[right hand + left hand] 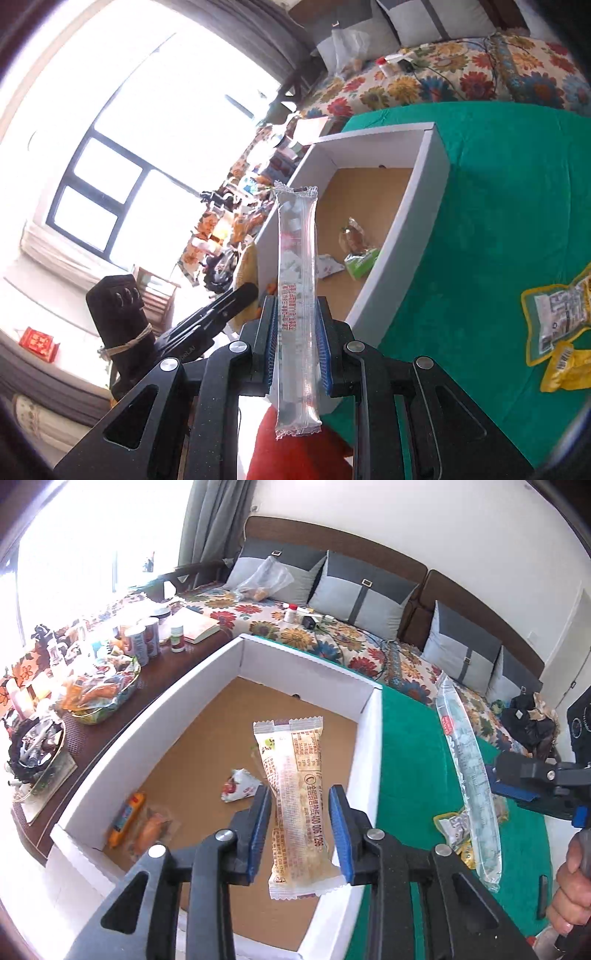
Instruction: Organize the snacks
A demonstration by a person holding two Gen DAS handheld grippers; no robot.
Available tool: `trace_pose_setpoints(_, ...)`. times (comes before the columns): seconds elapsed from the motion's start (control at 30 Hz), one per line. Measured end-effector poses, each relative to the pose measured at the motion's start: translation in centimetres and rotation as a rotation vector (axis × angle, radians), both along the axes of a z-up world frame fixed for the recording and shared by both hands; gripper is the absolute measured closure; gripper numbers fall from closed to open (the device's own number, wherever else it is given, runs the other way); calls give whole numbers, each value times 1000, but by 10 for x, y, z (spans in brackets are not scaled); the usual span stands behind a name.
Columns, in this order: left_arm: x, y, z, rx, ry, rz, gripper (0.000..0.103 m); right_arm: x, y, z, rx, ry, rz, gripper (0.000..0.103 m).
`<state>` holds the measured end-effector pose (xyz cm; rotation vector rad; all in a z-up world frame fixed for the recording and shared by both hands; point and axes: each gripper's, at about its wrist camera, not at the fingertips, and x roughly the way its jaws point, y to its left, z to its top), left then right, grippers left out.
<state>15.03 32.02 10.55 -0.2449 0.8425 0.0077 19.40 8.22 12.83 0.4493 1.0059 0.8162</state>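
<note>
A cream snack bar (299, 805) in a printed wrapper stands lengthwise between the blue pads of the left gripper (300, 830), above the open white box (306, 672). The pad at its 9 o'clock touches the wrapper; the pad at 3 o'clock meets it only near the lower end, so the jaws stand part open around the bar and a firm grip cannot be told.

On the box's brown floor, at 9 o'clock from the bar, lies a crumpled red-and-white wrapper (238, 786); farther toward 8 o'clock lie an orange sausage stick (127, 818) and a clear packet (153, 829) side by side.

At 3 o'clock, over the green cloth (413, 760), the right gripper (297, 343) is narrow and clamped on a long clear packet of white pieces (297, 295), its pads pressing both sides. In the right wrist view a green packet (360, 264) also lies in the box.

On the cloth, at 3 o'clock from the box, rest yellow-edged snack packs (557, 317). Beyond, at 12 o'clock, is a floral-covered sofa (332, 627) with grey cushions (360, 590); at 10 o'clock is a cluttered brown table (96, 686).
</note>
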Motion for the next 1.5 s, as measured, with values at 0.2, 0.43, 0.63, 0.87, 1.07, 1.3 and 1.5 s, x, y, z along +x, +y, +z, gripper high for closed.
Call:
trace_pose_setpoints(0.2, -24, 30, -37, 11, 36, 98, 24, -1, -14, -12, -53, -73, -39, 36)
trace_pose_setpoints(0.43, -23, -81, -41, -20, 41, -141, 24, -28, -189, -109, -642, -238, -261, 35)
trace_pose_setpoints(0.63, -13, -237, -83, 16, 114, -457, 13, -85, -359, -178, -884, -112, -511, 35)
trace_pose_setpoints(0.87, 7, -336, -183, 109, 239, -574, 13, -136, -429, -197, -823, -77, -740, 33)
trace_pose_setpoints(1.07, 29, -340, -189, 180, 137, -476, 10, -131, -434, -199, -769, -76, -810, 20)
trace_pose_setpoints(1.3, 36, -334, -198, 219, 67, -459, 0, -134, -438, -201, -762, -63, -824, 14)
trace_pose_setpoints(1.5, 37, -332, -199, 216, 67, -459, 0, -136, -440, -204, -764, -61, -830, 13)
